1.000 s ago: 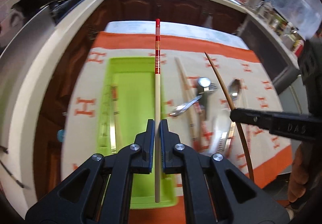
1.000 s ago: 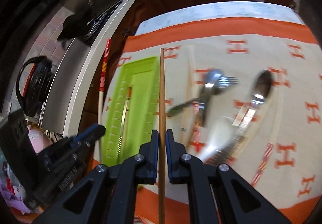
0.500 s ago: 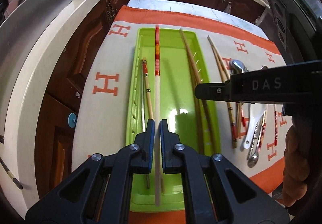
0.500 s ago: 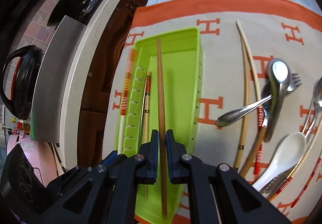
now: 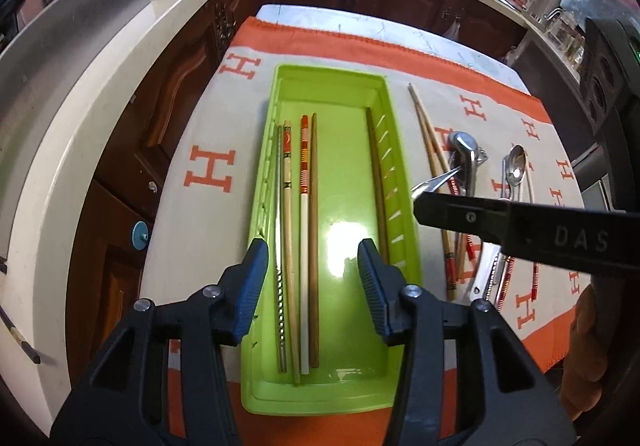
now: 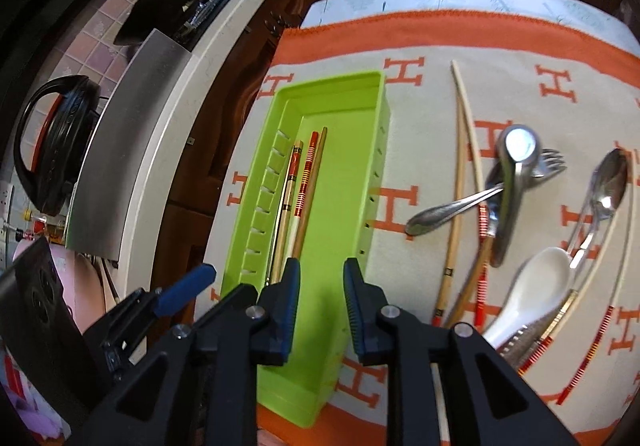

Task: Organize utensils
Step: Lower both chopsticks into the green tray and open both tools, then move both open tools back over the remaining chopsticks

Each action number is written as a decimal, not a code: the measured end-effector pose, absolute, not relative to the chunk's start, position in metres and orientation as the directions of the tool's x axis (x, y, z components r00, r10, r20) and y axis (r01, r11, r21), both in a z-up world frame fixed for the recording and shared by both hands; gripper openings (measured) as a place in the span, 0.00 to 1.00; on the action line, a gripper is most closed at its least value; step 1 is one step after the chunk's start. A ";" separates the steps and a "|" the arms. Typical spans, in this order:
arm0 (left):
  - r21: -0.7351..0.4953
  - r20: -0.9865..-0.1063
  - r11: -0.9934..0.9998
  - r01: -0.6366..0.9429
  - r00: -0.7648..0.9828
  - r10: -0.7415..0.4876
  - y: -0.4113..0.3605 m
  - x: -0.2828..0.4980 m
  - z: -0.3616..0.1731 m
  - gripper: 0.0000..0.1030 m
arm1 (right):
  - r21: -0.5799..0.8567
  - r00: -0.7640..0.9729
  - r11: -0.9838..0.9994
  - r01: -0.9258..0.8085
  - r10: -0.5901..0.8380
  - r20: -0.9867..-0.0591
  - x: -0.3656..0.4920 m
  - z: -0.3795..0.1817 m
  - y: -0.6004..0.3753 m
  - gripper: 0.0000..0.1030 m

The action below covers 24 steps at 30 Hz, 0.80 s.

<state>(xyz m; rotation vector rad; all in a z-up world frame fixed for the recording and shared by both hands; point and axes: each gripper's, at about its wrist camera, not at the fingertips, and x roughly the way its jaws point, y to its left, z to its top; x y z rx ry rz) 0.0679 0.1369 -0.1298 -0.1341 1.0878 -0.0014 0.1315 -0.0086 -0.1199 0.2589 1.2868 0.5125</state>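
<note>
left tongs (image 5: 312, 274) opened | right tongs (image 6: 320, 298) opened | both chopsticks (image 5: 309, 230) dropped into tray (image 5: 332, 81)

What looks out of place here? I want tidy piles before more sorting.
On the cloth right of the green tray, a fork and spoon lie crossed over loose chopsticks. In the tray, chopsticks lie parallel.

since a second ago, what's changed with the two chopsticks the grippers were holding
Both were lowered into the green tray and let go. The red-banded chopstick left the left gripper, the plain brown chopstick the right gripper; both grippers are now open. The spoons and fork stayed on the cloth.
</note>
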 end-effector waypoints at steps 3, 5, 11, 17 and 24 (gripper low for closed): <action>-0.103 -0.876 0.993 -0.051 0.478 -0.066 0.130 0.064 -0.124 0.42 | 0.446 0.218 0.865 -0.232 0.493 -0.843 0.123 -0.112 -0.018 0.22; -0.099 -0.872 0.994 -0.041 0.484 -0.067 0.125 0.061 -0.120 0.42 | 0.431 0.238 0.869 -0.245 0.484 -0.842 0.115 -0.107 -0.026 0.22; -0.100 -0.862 0.995 0.000 0.499 -0.087 0.106 0.053 -0.110 0.42 | 0.415 0.275 0.878 -0.236 0.470 -0.839 0.099 -0.099 -0.053 0.22; -0.087 -0.855 0.995 0.053 0.509 -0.102 0.082 0.049 -0.100 0.42 | 0.385 0.319 0.899 -0.207 0.434 -0.843 0.083 -0.093 -0.090 0.21; -0.093 -0.845 0.988 0.123 0.515 -0.144 0.046 0.047 -0.086 0.42 | 0.369 0.372 0.919 -0.139 0.394 -0.841 0.072 -0.086 -0.137 0.22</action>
